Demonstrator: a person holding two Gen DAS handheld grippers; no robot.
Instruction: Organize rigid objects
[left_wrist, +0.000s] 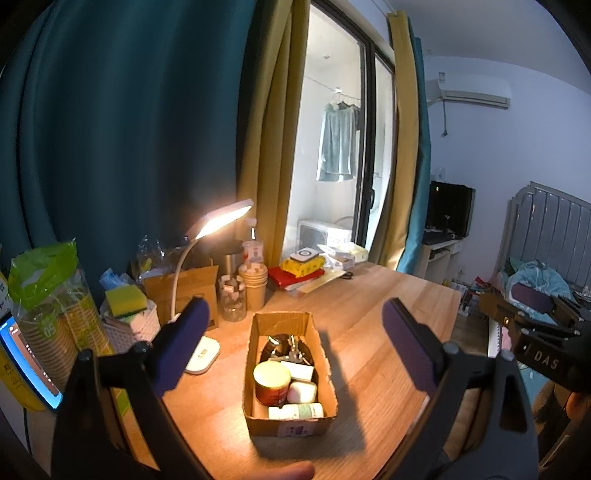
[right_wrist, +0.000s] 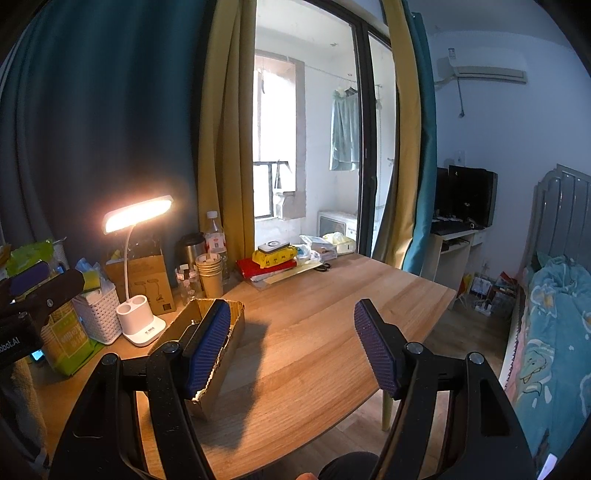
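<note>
An open cardboard box (left_wrist: 325, 373) stands on the wooden table (left_wrist: 388, 325). Inside lie a red can with a cream lid (left_wrist: 272, 382), a white bottle on its side (left_wrist: 295, 411), a small white case (left_wrist: 302, 392), a white block (left_wrist: 297, 370) and a bunch of keys (left_wrist: 291, 350). My left gripper (left_wrist: 295, 347) hangs open above the box, its purple pads wide apart with nothing between them. My right gripper (right_wrist: 291, 347) is open too, to the right of the box (right_wrist: 225, 354), its left pad in front of the box's rim. It also shows at the right edge of the left wrist view.
A lit white desk lamp (left_wrist: 207, 280) stands left of the box. Behind it are paper cups (left_wrist: 254, 286), a glass jar (left_wrist: 232, 297), a white basket with sponges (left_wrist: 125, 317), and a red and yellow stack (left_wrist: 299, 269). The table's right edge drops to floor, then a bed (right_wrist: 554, 332).
</note>
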